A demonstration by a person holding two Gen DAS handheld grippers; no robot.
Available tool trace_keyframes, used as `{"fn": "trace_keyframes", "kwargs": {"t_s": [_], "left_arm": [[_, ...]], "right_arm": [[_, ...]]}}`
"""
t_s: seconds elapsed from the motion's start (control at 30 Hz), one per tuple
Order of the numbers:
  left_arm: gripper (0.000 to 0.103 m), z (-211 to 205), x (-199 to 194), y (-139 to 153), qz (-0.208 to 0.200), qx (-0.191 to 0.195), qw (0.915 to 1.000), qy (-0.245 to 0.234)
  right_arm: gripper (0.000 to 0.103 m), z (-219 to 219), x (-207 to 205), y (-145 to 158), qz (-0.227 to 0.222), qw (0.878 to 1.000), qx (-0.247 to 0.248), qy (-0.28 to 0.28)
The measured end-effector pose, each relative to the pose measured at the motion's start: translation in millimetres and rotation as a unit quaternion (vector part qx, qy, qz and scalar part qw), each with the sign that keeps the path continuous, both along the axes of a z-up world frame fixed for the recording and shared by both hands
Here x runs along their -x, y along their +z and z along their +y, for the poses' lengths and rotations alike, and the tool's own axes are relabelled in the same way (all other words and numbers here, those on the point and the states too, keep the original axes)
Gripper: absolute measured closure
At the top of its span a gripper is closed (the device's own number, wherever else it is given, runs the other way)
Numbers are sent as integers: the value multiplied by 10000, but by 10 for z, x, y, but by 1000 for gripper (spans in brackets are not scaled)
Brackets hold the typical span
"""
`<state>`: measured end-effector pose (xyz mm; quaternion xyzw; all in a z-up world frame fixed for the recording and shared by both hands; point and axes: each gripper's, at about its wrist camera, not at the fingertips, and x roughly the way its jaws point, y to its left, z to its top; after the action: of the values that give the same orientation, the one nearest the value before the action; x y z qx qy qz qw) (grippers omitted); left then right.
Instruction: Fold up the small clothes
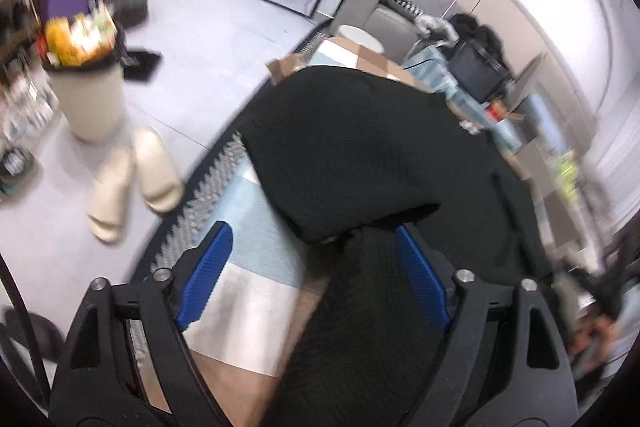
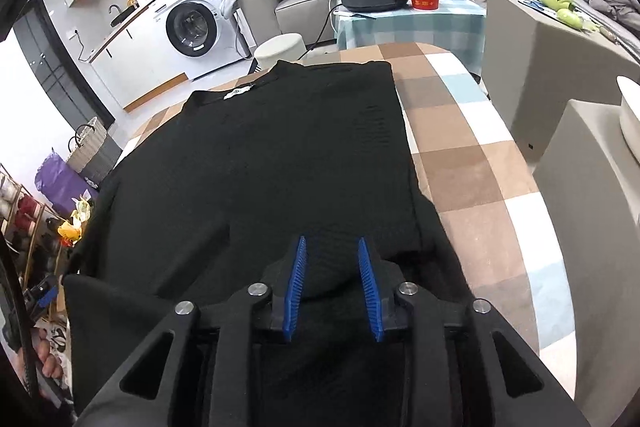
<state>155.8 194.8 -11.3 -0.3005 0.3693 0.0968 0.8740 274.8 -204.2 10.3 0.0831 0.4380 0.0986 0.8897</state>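
- left gripper: jaws spread wide, a strip of the black shirt between them, pads not pinching it
- right gripper: jaws part-spread over a shirt bulge; grip unclear
- shirt flat on checkered tablecloth

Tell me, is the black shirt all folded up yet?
Not yet. The black shirt already lies spread on the checked tablecloth. Its right side looks turned in, giving a straight edge. The right gripper has cloth bunched between its fingers; the left gripper stands wide over a sleeve. The remaining folds are still left.
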Motion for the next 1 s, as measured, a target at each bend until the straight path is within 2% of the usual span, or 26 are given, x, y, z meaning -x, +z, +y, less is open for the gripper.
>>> {"fn": "trace_keyframes", "kwargs": {"t_s": [0.07, 0.2, 0.33, 0.4, 0.43, 0.5, 0.53, 0.57, 0.6, 0.7, 0.83, 1.0], "left_arm": [[25, 83, 0, -43, -67, 410, 9991, -39], [25, 185, -82, -214, -76, 1261, 9919, -126], [25, 213, -265, -379, -99, 1676, 9858, 15], [34, 283, -354, -447, -59, 1703, 9852, 208], [40, 308, -401, -474, -60, 1689, 9850, 347], [69, 358, -496, -504, -61, 1635, 9853, 497], [78, 381, -547, -508, -54, 1552, 9864, 544], [91, 397, -609, -484, -42, 1435, 9879, 587], [97, 404, -649, -462, -38, 1286, 9897, 622], [99, 423, -727, -314, -142, 969, 9929, 675], [99, 424, -809, 62, -374, 460, 9962, 636], [99, 115, -1094, 703, -766, -355, 9964, 125]], "right_arm": [[65, -13, 18, 2, -15, 10000, -44, -40], [64, -33, 83, 10, -30, 9998, -177, -102], [63, -4, 166, -19, -4, 9997, -243, -71], [63, 0, 199, -41, 34, 9996, -264, -69], [63, -3, 225, -52, 47, 9996, -274, -88], [63, -19, 268, -76, 74, 9994, -309, -129], [63, -31, 286, -88, 88, 9993, -321, -157], [63, -47, 305, -98, 93, 9993, -323, -189], [63, -61, 316, -107, 98, 9992, -319, -213], [63, -113, 349, -108, 96, 9988, -369, -300], [63, -154, 376, -89, 51, 9984, -438, -357], [63, -147, 405, -71, -9, 9981, -540, -296]]}}
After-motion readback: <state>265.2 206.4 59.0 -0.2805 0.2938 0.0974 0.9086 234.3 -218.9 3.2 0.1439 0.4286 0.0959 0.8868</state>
